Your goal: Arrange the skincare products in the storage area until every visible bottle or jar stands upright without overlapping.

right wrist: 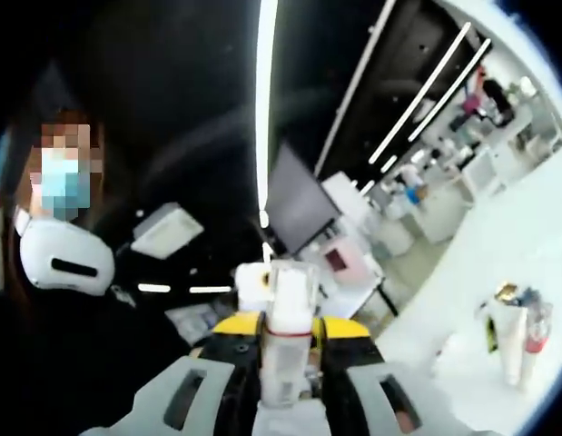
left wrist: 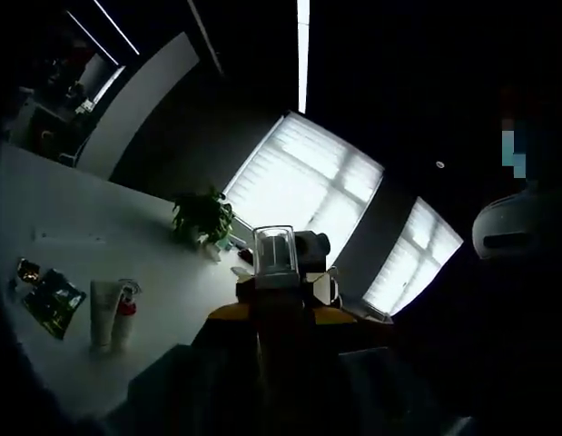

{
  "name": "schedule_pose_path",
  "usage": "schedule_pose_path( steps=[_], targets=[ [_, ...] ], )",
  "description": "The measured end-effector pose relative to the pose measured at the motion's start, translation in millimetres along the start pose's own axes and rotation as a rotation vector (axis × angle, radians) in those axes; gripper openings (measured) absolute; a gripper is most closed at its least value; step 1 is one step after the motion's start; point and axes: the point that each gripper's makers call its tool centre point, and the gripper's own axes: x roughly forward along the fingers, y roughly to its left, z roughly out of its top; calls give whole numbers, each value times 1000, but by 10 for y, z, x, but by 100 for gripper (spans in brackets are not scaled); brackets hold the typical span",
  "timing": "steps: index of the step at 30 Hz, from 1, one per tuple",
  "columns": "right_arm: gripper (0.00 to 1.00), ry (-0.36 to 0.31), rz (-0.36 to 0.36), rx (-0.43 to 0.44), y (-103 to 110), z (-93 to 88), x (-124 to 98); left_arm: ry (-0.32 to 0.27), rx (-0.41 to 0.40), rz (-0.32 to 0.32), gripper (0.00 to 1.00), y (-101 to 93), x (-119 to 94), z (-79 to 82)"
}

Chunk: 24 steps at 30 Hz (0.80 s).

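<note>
My left gripper (left wrist: 273, 289) is raised off the table and shut on a small bottle with a clear cap (left wrist: 273, 250); its jaws are dark and hard to make out. On the white table (left wrist: 72, 227) to the left, a white tube (left wrist: 103, 313) and a red-capped tube (left wrist: 126, 311) stand close side by side. A dark green sachet (left wrist: 52, 300) lies beside them. My right gripper (right wrist: 290, 359) is shut on a white bottle with a red band (right wrist: 290, 313). The same two tubes (right wrist: 521, 345) are at the right edge of the right gripper view.
A potted green plant (left wrist: 203, 216) stands at the table's far side, in front of bright blinds (left wrist: 308, 182). A person in a mask, with a white headset (right wrist: 63, 254), is close by. Desks and a dark monitor (right wrist: 299, 200) lie beyond the table.
</note>
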Motion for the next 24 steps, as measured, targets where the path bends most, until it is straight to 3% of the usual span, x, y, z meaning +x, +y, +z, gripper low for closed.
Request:
schedule_pose_path(
  steps=[7,20,24],
  targets=[
    [13,-10,21,-15,58,56,-25,-8,9,-9,16,-12,-23,29],
    [11,34,25,-237,190,84,-4,23,33,18,19,-125,92,-58],
    [11,27,48,-288,248,129,26,117,87,58,24,-106,144,-257]
  ],
)
